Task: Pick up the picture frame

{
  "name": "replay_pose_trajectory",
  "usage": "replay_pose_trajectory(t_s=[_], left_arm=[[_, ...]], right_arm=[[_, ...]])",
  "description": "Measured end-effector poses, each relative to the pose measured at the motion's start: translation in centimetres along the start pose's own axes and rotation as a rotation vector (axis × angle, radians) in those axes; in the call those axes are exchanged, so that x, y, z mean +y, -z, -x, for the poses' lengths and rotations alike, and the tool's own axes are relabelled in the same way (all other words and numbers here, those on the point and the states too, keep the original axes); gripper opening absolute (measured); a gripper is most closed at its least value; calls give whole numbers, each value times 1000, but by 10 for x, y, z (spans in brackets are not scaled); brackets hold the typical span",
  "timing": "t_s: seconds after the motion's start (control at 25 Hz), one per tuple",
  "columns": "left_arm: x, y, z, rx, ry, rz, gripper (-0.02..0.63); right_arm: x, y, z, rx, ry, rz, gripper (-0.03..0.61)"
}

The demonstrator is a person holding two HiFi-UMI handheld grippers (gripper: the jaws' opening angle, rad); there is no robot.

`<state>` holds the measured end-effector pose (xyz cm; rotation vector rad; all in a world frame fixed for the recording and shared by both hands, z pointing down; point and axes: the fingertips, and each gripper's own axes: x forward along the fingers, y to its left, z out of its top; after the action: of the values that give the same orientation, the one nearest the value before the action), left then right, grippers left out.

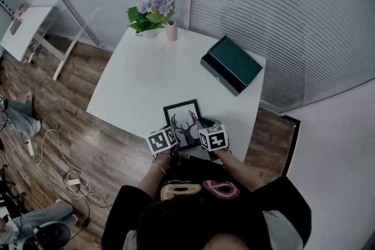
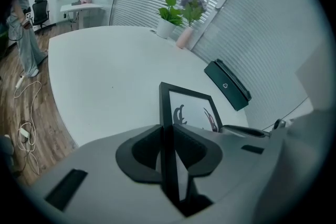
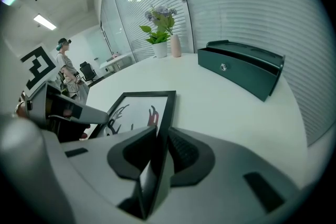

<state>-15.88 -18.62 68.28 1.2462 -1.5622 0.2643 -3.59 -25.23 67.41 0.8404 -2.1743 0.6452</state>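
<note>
The picture frame (image 1: 183, 118) is black-edged with a deer print and lies near the front edge of the white table (image 1: 140, 82). My left gripper (image 1: 173, 137) grips its near left side, and my right gripper (image 1: 203, 134) its near right side. In the left gripper view the frame (image 2: 193, 107) runs edge-on between the pads of the left gripper (image 2: 169, 150), which press on its rim. The right gripper view shows the same for the right gripper (image 3: 159, 152) on the frame (image 3: 137, 108). The near corners are hidden inside the jaws.
A dark green box (image 1: 232, 64) sits at the table's far right. A potted plant (image 1: 150, 12) and a pink vase (image 1: 171, 30) stand at the far edge. Cables (image 1: 55, 155) lie on the wooden floor to the left, where a person (image 3: 66, 68) stands.
</note>
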Motion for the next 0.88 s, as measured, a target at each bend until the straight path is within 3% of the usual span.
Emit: replay_pose_trajectory(t_s=[0.48, 0.88], left_arm=[[0, 1, 2, 3, 10, -25, 80], [-6, -2, 14, -29, 13, -101, 80]], right_arm=[[2, 4, 4, 12, 24, -2, 77], [7, 3, 15, -13, 47, 10, 78]])
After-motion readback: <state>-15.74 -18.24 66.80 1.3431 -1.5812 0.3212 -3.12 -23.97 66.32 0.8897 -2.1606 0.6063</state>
